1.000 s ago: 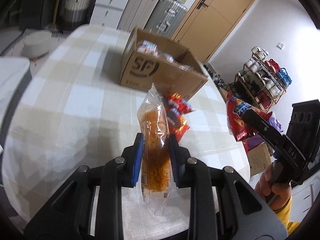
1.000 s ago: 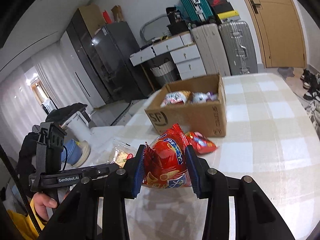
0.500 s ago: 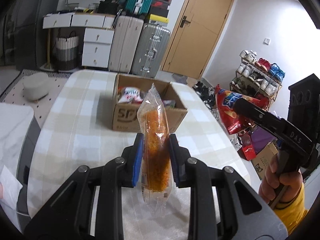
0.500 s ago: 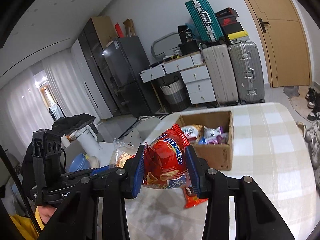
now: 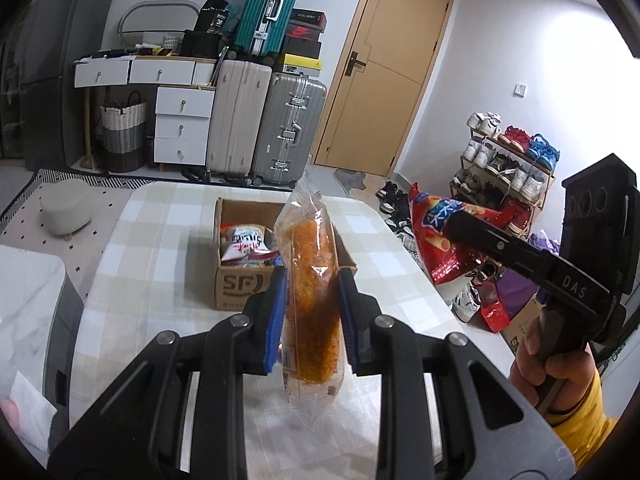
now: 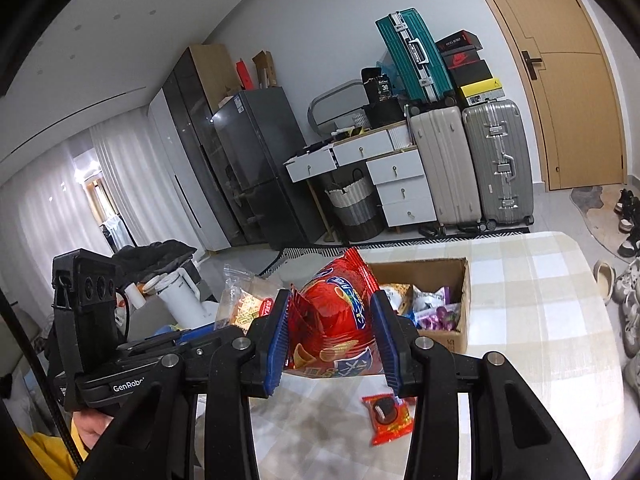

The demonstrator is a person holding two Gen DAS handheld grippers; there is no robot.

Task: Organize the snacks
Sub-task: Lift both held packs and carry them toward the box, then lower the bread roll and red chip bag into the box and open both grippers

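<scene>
The left gripper [image 5: 311, 316] is clenched on a clear packet [image 5: 310, 280] of orange snack, which stands upright between the blue fingers [image 5: 276, 320], its long axis vertical and its top edge tipped toward the box [image 5: 240, 292]. The open box sits straight ahead of and below this packet on the checked worktop [image 5: 160, 248], with other snacks already inside. So the left hand looks the nearer and better lined up; a forward, downward carry should bring the packet over the opening.

The right gripper [image 6: 332, 336] grasps a red bag [image 6: 336, 320], puffed wide between its fingers [image 6: 280, 332]. From here the box [image 6: 456, 280] lies ahead and slightly right, so this hand would need a small rightward shift. A small red packet [image 6: 387, 414] lies loose on the worktop [image 6: 540, 320] below the right fingers, short of the box.
</scene>
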